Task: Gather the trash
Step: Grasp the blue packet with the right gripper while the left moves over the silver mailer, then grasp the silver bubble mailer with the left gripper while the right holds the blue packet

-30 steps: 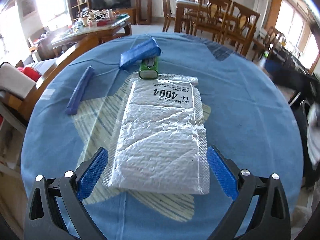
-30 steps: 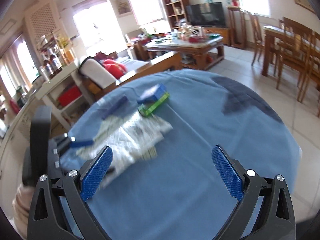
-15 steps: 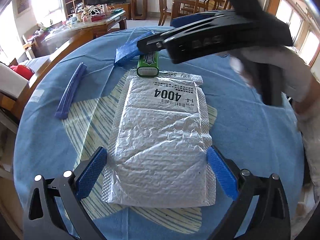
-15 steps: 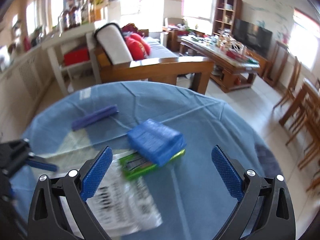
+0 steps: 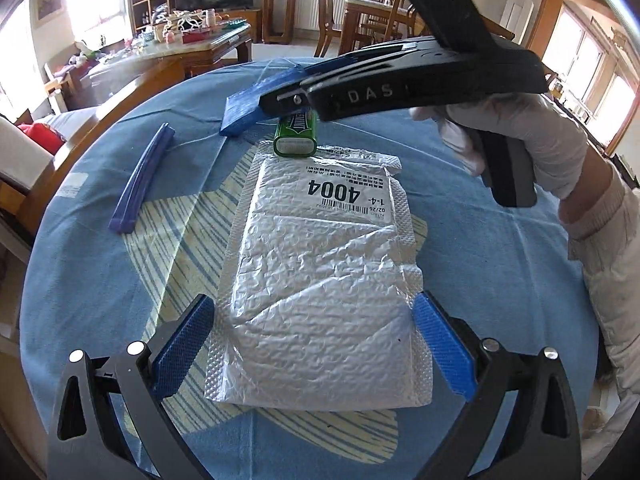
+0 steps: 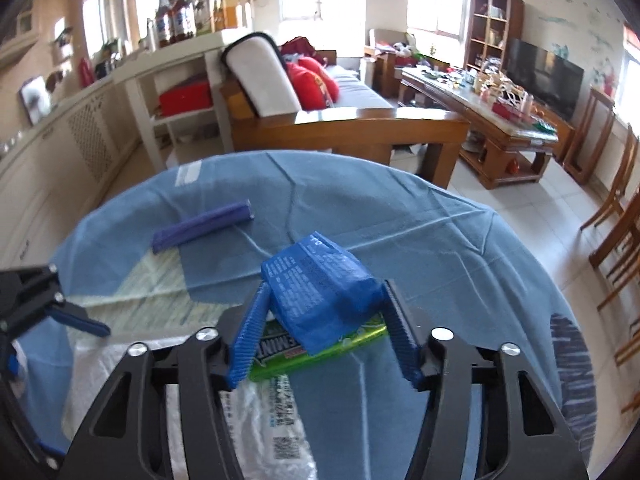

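A blue packet (image 6: 320, 292) lies on a green mint box (image 6: 320, 354) at the far end of a silver bubble mailer (image 5: 324, 280). My right gripper (image 6: 324, 320) straddles the packet; its jaws are closing and both pads touch the packet's sides. In the left wrist view the right gripper (image 5: 280, 100) reaches in from the right over the mint box (image 5: 296, 136) and the packet (image 5: 248, 108). My left gripper (image 5: 316, 344) stands open, with the mailer's near end flat on the table between its fingers. A dark blue strip (image 5: 140, 184) lies to the left.
Everything rests on a round table under a blue cloth (image 5: 500, 240). A white-gloved hand (image 5: 520, 140) holds the right gripper. Beyond the table's far edge stand a wooden sofa (image 6: 340, 128), a cluttered coffee table (image 6: 500, 120) and dining chairs (image 5: 380, 12).
The right gripper swung across the table to the blue packet, and its jaws narrowed from wide open onto the packet's sides. The left gripper and the mailer stayed put.
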Demonstrator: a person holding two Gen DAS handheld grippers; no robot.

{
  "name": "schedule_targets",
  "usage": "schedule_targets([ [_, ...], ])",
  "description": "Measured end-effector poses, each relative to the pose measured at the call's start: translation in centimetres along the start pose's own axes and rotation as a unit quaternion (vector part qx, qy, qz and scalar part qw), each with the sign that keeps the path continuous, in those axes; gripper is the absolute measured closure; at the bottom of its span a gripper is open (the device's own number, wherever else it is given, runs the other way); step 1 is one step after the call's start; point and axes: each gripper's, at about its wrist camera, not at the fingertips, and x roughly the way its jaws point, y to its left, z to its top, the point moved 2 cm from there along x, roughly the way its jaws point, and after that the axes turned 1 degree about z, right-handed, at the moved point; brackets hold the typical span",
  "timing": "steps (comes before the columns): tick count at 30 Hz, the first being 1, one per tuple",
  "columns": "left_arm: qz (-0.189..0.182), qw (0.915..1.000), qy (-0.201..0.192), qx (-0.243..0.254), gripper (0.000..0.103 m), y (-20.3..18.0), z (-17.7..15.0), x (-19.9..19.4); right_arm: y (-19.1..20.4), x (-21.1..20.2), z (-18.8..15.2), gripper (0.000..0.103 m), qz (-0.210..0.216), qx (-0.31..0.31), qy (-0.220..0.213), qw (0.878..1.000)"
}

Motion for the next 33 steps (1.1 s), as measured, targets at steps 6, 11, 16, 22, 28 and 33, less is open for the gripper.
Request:
schedule_targets([
  [6,0.014,0.9994,0.011,0.03,0.007,-0.8,-0.2,0.2,1.5,-3.3,-0.5,0.059,-0.01,0.05,-0.029,0.998],
  [11,0.01,0.9993,0.0,0.035,0.037,-0.1,-0.8,-1.0,1.9,-7.7,-2.5,0.059,-0.007,0.131,-0.073,0.989],
  [16,0.01,0.9995,-0.006,0.028,0.05,0.9,-1.5,-1.9,2.5,-12.5,-6.1,0.059,-0.005,0.192,-0.121,0.974],
  [22,-0.029,0.999,-0.01,-0.032,0.041,1.7,-2.4,-2.8,3.7,-16.9,-9.8,0.059,-0.003,0.216,-0.148,0.965],
  [28,-0.02,0.9974,-0.005,-0.069,0.009,2.2,-3.0,-2.8,4.8,-17.0,-12.8,0.059,0.013,0.221,-0.119,0.968],
  [33,-0.026,0.9983,-0.001,-0.052,0.005,1.1,-2.2,-2.4,6.0,-14.1,-13.8,0.059,0.042,0.222,-0.074,0.971],
])
